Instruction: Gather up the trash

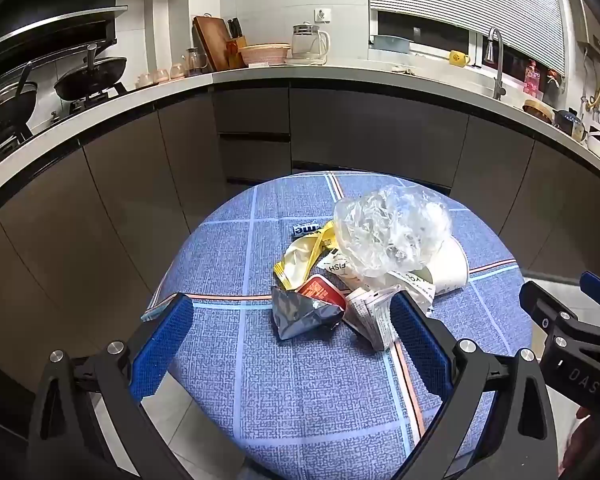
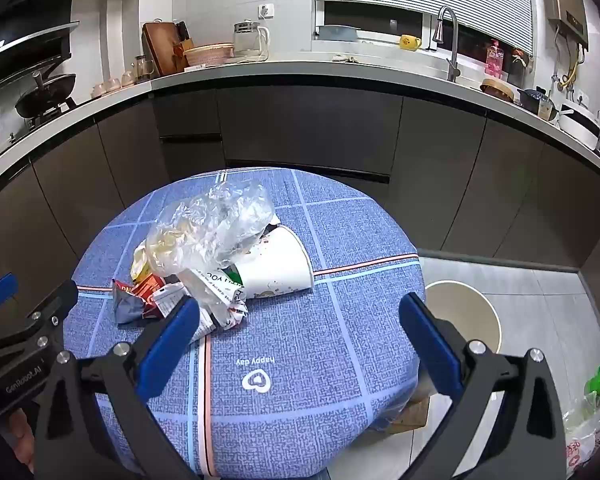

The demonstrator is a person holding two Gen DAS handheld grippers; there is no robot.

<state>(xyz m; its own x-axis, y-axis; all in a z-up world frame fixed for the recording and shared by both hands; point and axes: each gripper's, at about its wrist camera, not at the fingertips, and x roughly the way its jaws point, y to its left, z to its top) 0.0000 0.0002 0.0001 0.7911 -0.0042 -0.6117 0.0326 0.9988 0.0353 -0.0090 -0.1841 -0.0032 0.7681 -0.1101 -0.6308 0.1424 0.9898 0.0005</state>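
Observation:
A heap of trash lies on a small table with a blue checked cloth [image 1: 300,380] [image 2: 340,320]. It holds a crumpled clear plastic bag [image 1: 392,232] [image 2: 212,232], a white paper cup on its side [image 1: 450,270] [image 2: 276,264], a yellow wrapper [image 1: 300,256], a red packet [image 1: 320,292], a silver foil wrapper [image 1: 300,314] [image 2: 128,304] and crumpled printed paper [image 1: 374,312] [image 2: 220,300]. My left gripper [image 1: 292,344] hovers open just short of the foil and paper. My right gripper [image 2: 300,340] is open over bare cloth, right of the heap. Neither holds anything.
A round beige bin [image 2: 464,320] stands on the tiled floor right of the table. Dark cabinets under a white counter [image 1: 300,76] curve behind, with a stove and pans [image 1: 88,76] at left and a sink tap [image 2: 452,40] at right. The right gripper's body [image 1: 568,332] shows at the left view's edge.

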